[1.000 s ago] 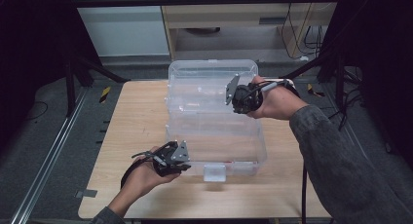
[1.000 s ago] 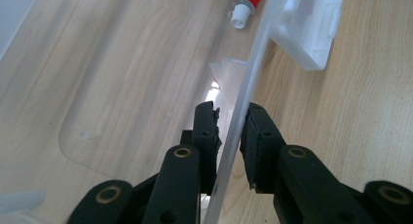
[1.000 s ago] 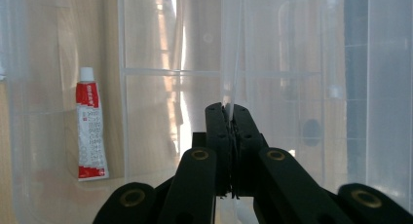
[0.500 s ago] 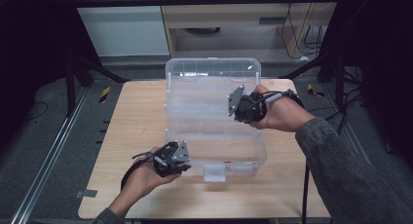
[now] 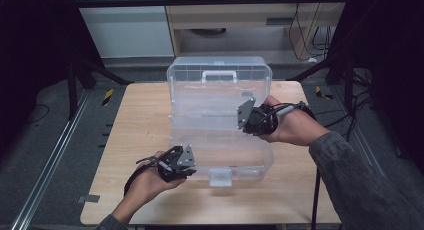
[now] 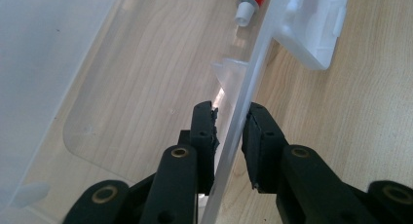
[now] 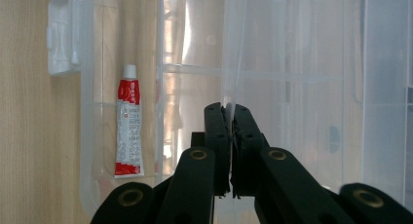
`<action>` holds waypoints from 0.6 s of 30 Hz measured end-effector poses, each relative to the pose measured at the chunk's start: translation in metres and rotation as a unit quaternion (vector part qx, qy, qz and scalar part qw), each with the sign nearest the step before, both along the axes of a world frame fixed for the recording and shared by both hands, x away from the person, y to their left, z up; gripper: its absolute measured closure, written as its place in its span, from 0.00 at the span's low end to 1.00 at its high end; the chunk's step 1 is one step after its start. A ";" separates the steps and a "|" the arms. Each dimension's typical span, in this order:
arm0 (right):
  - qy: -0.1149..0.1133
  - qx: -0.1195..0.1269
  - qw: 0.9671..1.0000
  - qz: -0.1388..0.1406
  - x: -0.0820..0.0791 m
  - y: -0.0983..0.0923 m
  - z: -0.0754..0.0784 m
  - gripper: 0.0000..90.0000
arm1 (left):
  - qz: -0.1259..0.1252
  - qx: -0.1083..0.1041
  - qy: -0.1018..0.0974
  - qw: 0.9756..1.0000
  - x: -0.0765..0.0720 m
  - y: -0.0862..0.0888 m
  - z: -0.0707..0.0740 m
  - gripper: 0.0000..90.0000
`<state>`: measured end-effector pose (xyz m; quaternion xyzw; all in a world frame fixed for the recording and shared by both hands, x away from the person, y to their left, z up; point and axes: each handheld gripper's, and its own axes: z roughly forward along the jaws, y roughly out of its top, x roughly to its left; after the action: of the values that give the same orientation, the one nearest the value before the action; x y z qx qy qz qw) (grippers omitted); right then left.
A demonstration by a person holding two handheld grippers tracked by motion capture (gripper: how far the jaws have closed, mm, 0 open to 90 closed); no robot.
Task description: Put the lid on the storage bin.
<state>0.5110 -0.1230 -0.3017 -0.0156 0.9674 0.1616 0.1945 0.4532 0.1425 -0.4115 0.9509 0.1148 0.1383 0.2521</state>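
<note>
Centrally on my table [image 5: 130, 140] sits a clear box [image 5: 220, 150], lid [image 5: 220, 85] raised toward the far edge, white latch [image 5: 220, 176] on the near wall facing me.

L. tongs [image 5: 186, 166]: in high view they sit at the box's near-left corner, my left hand [image 5: 145, 182] behind them. In left gripper view, L. tongs [image 6: 230, 131] straddle the box's clear front wall [image 6: 243, 97], one jaw inside, one outside. Inner pad looks against the plastic; outer pad stands just beside it w/ a slim gap. I can't tell if the wall is truly pinched. Latch [image 6: 316, 29] lies farther along the same wall. Nozzle end of a red tube [image 6: 248, 5] shows inside, near the top edge.

R. tongs [image 5: 244, 119]: in high view they reach in from the right over the box's middle, held by my right hand [image 5: 292, 125], sleeve [image 5: 360, 185] trailing to the lower right. In right gripper view, R. tongs [image 7: 229, 131] are clenched on a thin clear lid edge [image 7: 226, 63] that runs up from betw. the pads. Jaws nearly meet, only the plastic sheet betw. them.

Tube [image 7: 129, 129]: red-and-white, white cap, lies flat on the box floor next to the wall carrying the latch [image 7: 61, 39], lengthwise along it, well apart from both tongs.
</note>
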 end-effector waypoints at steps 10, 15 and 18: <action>0.000 -0.004 1.000 -0.005 -0.011 0.000 -0.005 0.97 | -0.005 0.008 -0.008 1.000 -0.001 -0.001 0.000 0.83; 0.004 -0.005 1.000 -0.003 -0.015 -0.001 -0.007 0.96 | -0.006 0.009 -0.008 1.000 -0.001 -0.001 0.001 0.83; 0.004 -0.004 1.000 -0.003 -0.017 -0.001 -0.008 0.96 | 0.012 0.001 0.005 1.000 -0.004 -0.001 -0.001 0.83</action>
<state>0.4942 -0.1241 -0.3100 -0.0131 0.9688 0.1575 0.1908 0.4488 0.1415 -0.4124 0.9502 0.1273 0.1368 0.2494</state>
